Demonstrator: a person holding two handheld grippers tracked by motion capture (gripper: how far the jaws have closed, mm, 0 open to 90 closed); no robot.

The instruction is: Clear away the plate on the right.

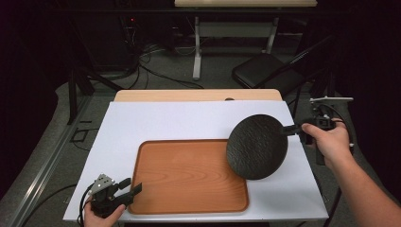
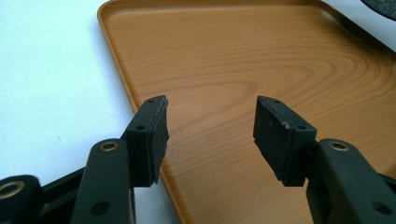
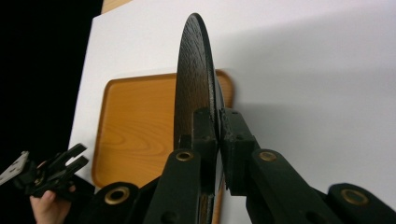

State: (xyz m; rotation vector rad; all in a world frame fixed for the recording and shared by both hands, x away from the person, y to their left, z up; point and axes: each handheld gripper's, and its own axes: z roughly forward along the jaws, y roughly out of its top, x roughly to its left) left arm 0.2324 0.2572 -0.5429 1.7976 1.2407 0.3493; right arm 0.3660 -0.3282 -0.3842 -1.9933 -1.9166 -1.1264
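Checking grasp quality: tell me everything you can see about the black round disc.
The black disc is a thin, flat round plate with a rough, wood-grain-like textured face, matte black all over. The right gripper pinches its rim edge-on, jaws shut on it. It is lifted and tilted, hanging over the right edge of the wooden tray and the white table sheet; whether its lower edge touches the tray cannot be told. No chips or cracks show.
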